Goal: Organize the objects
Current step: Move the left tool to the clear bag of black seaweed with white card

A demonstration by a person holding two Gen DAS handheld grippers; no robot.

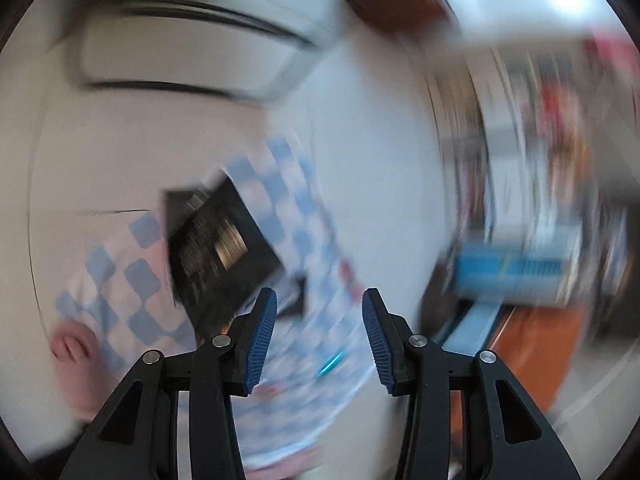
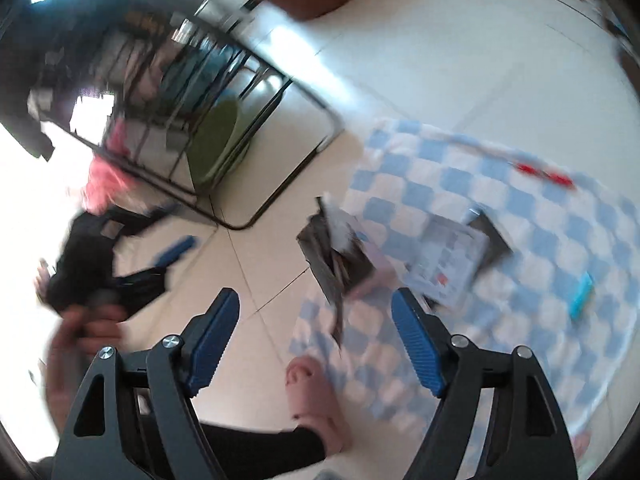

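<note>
A blue-and-white checked cloth (image 1: 132,280) (image 2: 460,168) lies on the pale tiled floor. On it are a dark book (image 1: 216,248) (image 2: 336,260), a white booklet (image 2: 448,264) over a black item (image 2: 494,238), a cyan pen (image 1: 331,362) (image 2: 582,296) and a red pen (image 2: 544,174). My left gripper (image 1: 319,294) hangs above the cloth, open, with nothing between its blue pads. My right gripper (image 2: 315,294) is open wide and empty above the cloth's left edge, the dark book just beyond it. Both views are motion-blurred.
A low table with a black frame (image 2: 280,120) and a green cushion (image 2: 216,140) stands left of the cloth. A pink slipper (image 1: 70,344) (image 2: 316,392) sits at the cloth's near edge. Shelves of books (image 1: 540,160) and an orange item (image 1: 536,340) stand to the right.
</note>
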